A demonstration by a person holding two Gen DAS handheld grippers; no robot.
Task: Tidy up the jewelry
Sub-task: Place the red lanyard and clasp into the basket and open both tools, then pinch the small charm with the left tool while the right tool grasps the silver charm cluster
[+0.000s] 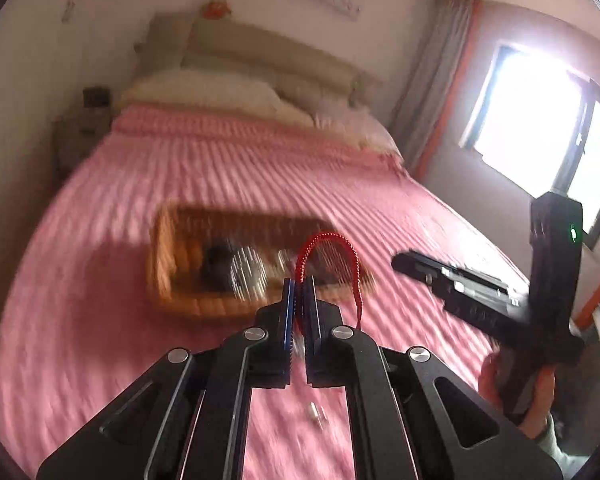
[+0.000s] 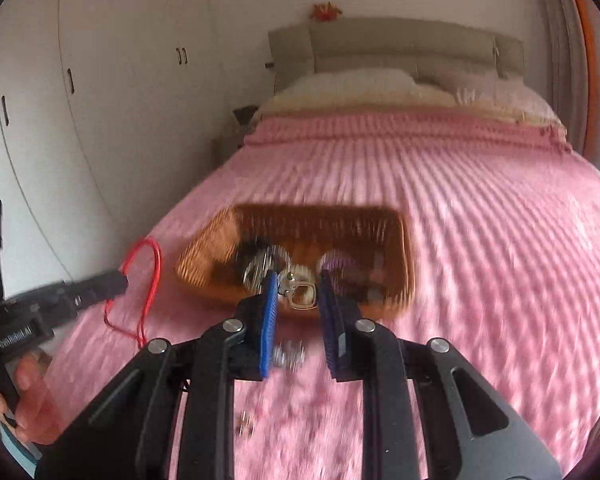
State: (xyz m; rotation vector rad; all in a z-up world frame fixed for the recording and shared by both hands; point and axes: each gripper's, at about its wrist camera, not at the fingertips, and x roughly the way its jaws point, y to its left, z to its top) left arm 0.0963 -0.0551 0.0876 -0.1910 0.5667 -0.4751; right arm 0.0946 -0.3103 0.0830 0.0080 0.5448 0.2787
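My left gripper (image 1: 299, 286) is shut on a red beaded necklace (image 1: 350, 256), which loops up above the tips and hangs down on the right. It also shows in the right wrist view (image 2: 152, 276), dangling from the left gripper (image 2: 120, 280) left of the basket. A brown wicker basket (image 1: 168, 256) (image 2: 204, 256) lies on the pink bed and holds several blurred pieces of jewelry. My right gripper (image 2: 298, 284) is open above the bed just before the basket; a metal piece of jewelry (image 2: 300, 292) with a squarish ring shows between the fingers, whether held I cannot tell. The right gripper also shows in the left wrist view (image 1: 400, 260).
A small silver piece (image 1: 315, 414) and another small piece (image 2: 245, 428) lie on the pink ribbed bedspread (image 2: 480, 240) below the grippers. A silvery cluster (image 2: 288, 354) lies between the right fingers. Pillows and headboard lie at the far end, wardrobes to the left, a window to the right.
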